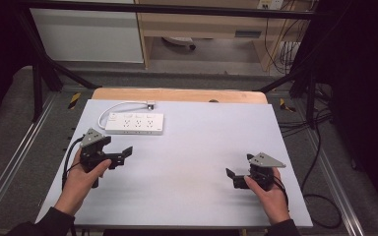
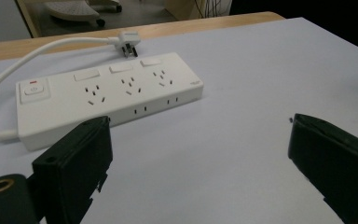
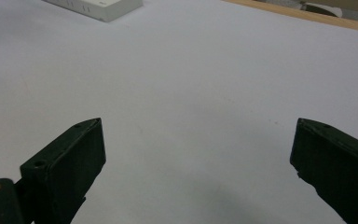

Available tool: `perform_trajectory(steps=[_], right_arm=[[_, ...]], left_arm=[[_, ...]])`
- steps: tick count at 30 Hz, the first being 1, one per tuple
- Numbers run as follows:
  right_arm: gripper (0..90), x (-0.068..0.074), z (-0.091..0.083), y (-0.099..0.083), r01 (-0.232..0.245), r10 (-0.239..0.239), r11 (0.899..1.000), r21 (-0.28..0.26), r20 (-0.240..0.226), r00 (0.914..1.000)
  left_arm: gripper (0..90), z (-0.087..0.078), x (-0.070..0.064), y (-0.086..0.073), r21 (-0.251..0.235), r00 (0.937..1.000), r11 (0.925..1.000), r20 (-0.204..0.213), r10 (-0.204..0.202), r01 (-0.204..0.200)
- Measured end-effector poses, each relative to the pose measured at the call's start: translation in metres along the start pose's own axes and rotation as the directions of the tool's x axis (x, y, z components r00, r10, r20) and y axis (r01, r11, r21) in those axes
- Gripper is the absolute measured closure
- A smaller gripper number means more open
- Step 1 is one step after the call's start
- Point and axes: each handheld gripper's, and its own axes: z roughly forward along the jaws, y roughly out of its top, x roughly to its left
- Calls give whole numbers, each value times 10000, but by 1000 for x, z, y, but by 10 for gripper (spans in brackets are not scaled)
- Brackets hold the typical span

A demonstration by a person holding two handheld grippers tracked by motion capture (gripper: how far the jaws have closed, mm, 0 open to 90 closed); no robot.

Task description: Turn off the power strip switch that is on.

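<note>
While both grippers hover above the pale table sheet (image 1: 197,147), the white power strip (image 1: 134,123) lies flat near the far-left part of it, its long axis running left to right, roughly parallel to the far table edge. Its switch end, marked with a small red dot, points to the person's left, and from that end the white cord (image 1: 112,108) loops back and runs rightward to the plug (image 1: 150,104), which rests just behind the strip. The left gripper (image 1: 119,156), held in the left hand (image 1: 81,177), sits near the strip's front-left corner with its jaws spread wide and nothing between them. The right gripper (image 1: 237,172), in the right hand (image 1: 270,194), is well apart from the strip, likewise gaping and empty.
</note>
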Motion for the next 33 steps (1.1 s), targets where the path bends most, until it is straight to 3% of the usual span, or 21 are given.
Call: perform_trajectory(steps=[10,12,20,27,33], right_arm=[[43,0,-2,1,-55,55,10000,-31,2,10000],[43,0,-1,1,17,-16,10000,44,-18,10000],[43,-1,-2,0,-24,23,9999,115,69,10000],[42,1,-1,1,109,-109,9999,112,-5,9999],[42,0,-2,0,70,-71,9999,91,87,9999]], left_arm=[[69,21,2,13,378,9996,9989,23,-279,278],[69,24,1,16,648,9998,9978,126,-161,153],[82,38,3,22,857,9998,9962,50,-177,172],[80,44,10,29,1089,9999,9940,-48,-89,93],[80,43,18,36,998,9997,9947,-86,-234,242]])
